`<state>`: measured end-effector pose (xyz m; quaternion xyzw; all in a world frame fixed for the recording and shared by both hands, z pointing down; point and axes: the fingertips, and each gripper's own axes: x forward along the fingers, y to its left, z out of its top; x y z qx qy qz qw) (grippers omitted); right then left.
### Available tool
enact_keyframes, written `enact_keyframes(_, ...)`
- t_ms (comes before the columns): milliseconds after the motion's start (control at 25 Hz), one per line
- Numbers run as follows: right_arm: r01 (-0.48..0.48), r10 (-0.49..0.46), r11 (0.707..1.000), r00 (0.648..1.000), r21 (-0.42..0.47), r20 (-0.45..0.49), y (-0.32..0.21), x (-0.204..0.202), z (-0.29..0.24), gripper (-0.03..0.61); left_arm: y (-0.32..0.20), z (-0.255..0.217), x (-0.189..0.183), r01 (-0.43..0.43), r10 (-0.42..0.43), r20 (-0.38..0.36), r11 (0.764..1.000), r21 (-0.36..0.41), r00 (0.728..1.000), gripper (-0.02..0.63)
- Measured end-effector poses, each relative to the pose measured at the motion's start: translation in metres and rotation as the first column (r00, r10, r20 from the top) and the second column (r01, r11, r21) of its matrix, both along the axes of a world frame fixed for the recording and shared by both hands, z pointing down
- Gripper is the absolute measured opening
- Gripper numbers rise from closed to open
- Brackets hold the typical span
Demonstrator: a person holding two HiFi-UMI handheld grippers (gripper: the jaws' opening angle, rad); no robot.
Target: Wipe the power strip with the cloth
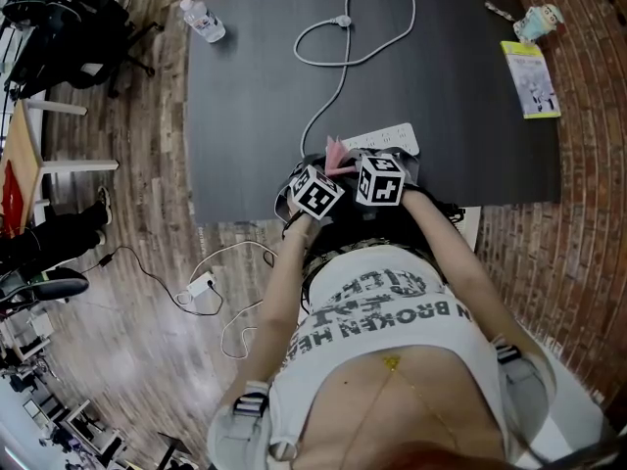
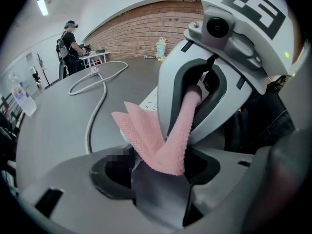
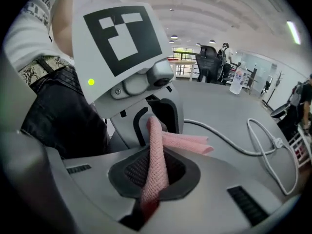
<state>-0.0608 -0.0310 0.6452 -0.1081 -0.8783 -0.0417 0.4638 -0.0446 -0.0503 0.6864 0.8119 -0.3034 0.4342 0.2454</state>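
**Spotter:** While you hover there, what is the layout?

**Me:** The dark table point(image 1: 470, 155) carries the white power strip point(image 1: 384, 139). Its long axis runs side to side in front of me, and the cable point(image 1: 320, 104) leaves its left end. Both grippers sit just on my side of the strip. My right gripper point(image 3: 153, 179) is before the strip's middle and my left gripper point(image 2: 161, 172) is off its cable end, so the right is nearer.

**Spotter:** And the cloth?

**Me:** The pink cloth point(image 2: 146, 130) runs taut between them, just beside the strip's cable end. Each pair of jaws is pinched on one end of it. I judge the move is forward and down onto the strip, then along its length.

**Spotter:** Do the views differ?

**Me:** The head view gives the strip's lie. Only the gripper views show the pinch, and they show hardly any strip.
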Motion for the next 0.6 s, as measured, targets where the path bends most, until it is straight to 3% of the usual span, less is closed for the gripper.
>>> enact_keyframes(600, 0.032, -0.031, 0.999, 0.999, 0.016, -0.041, 0.0014, 0.0016, 0.0034, 0.017, 0.0007, 0.0019, 0.0021, -0.013, 0.013, 0.016, 1.000, 0.002, 1.000, 0.262)
